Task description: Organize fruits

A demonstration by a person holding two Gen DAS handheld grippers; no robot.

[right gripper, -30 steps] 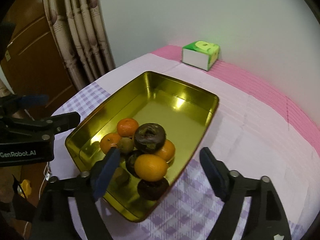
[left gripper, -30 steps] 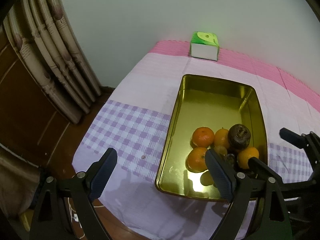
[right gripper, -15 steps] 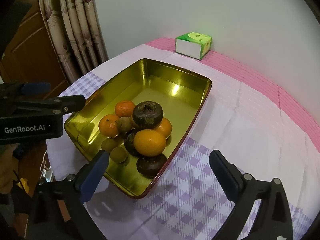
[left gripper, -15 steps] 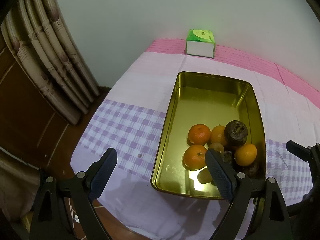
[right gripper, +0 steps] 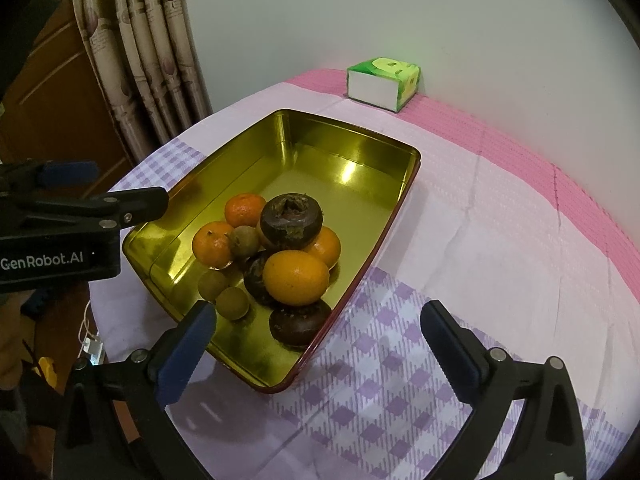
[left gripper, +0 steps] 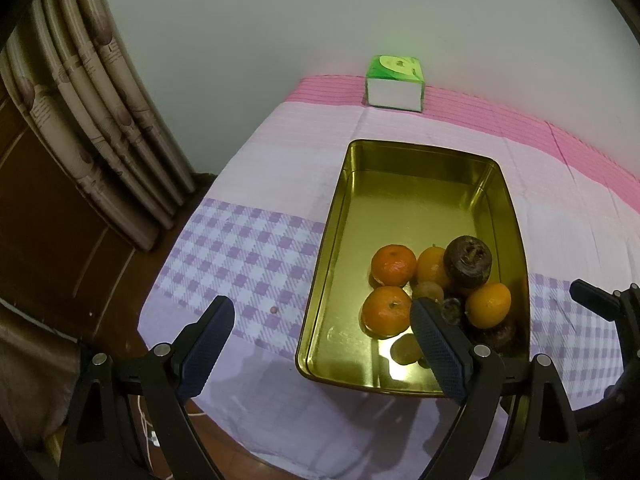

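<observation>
- Checked purple-and-pink tablecloth (right gripper: 460, 208) covers the table, with a curtain (left gripper: 100, 120) at the far left and a plain wall behind.
- Nearest, the left gripper (left gripper: 320, 344) hangs over the cloth at the tray's near left edge, jaws spread wide and holding nothing.
- Right gripper (right gripper: 316, 344) hovers at the tray's near right corner — equally wide apart, equally empty.
- Gold tray (right gripper: 360, 148) lies lengthwise away from the grippers; all the fruit is heaped in its near half, the far half bare.
- In the heap: a large orange (right gripper: 296, 278) in front, two dark purple fruits (right gripper: 299, 326) low beside it, another dark one (right gripper: 291, 222) perched on top, tangerines (right gripper: 212, 243) to the left, and small brown fruits (right gripper: 232, 303) at the near left.
- Risk, as I judge it: the heap is stacked — pulling a lower fruit could send the top dark one rolling, and the smooth tray floor would let round fruit skid from closing jaws.
- Farthest, a green tissue box (right gripper: 384, 82) sits by the wall.
</observation>
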